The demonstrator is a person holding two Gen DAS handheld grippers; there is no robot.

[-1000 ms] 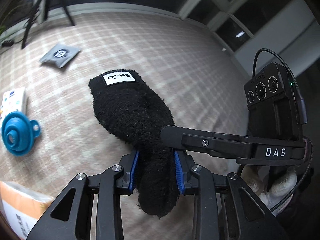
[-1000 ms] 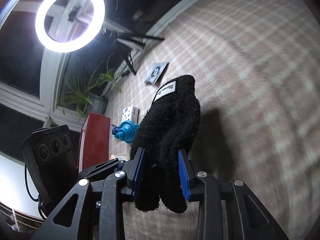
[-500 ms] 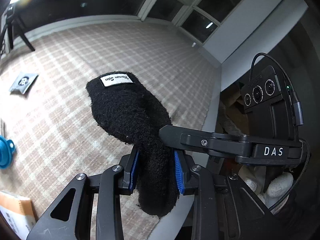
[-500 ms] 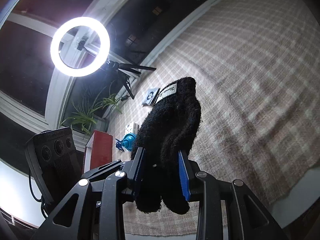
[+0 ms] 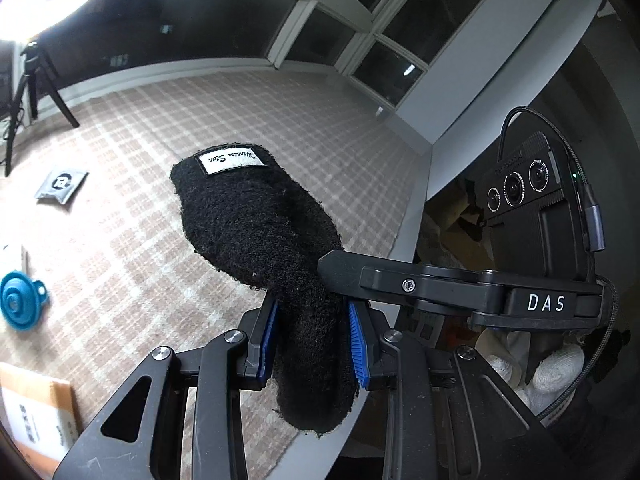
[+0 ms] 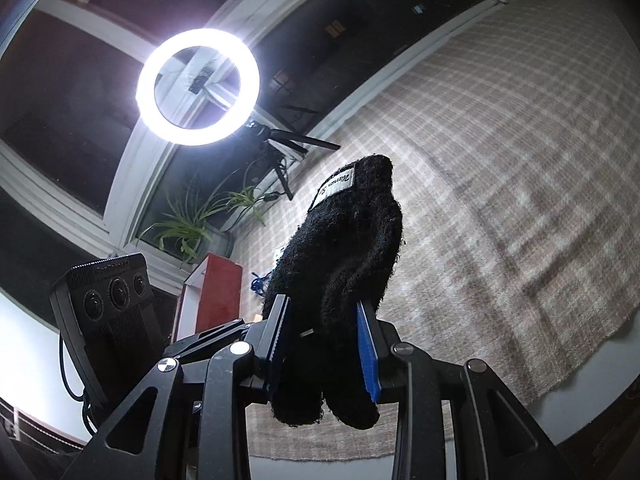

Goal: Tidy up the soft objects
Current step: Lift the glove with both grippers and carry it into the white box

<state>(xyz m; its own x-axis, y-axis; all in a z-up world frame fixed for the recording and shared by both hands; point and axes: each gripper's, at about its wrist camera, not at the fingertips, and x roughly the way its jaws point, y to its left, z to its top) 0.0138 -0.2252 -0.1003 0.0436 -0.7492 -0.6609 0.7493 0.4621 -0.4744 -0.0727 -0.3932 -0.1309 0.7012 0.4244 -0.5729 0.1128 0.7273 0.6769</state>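
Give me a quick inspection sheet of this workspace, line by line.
Surface: checked beige rug on a pale floor.
Job's things: one black fuzzy glove with a white label, held up off the rug.
Clutter: blue funnel, grey pouch, cardboard box, red box.
Grippers: left gripper and right gripper both shut on the glove; a white-gloved hand holds the right one.
Cables: a black cable into the right gripper's camera block; another near the tripod.
Surroundings: dark windows, lit ring light on a tripod, potted plant.
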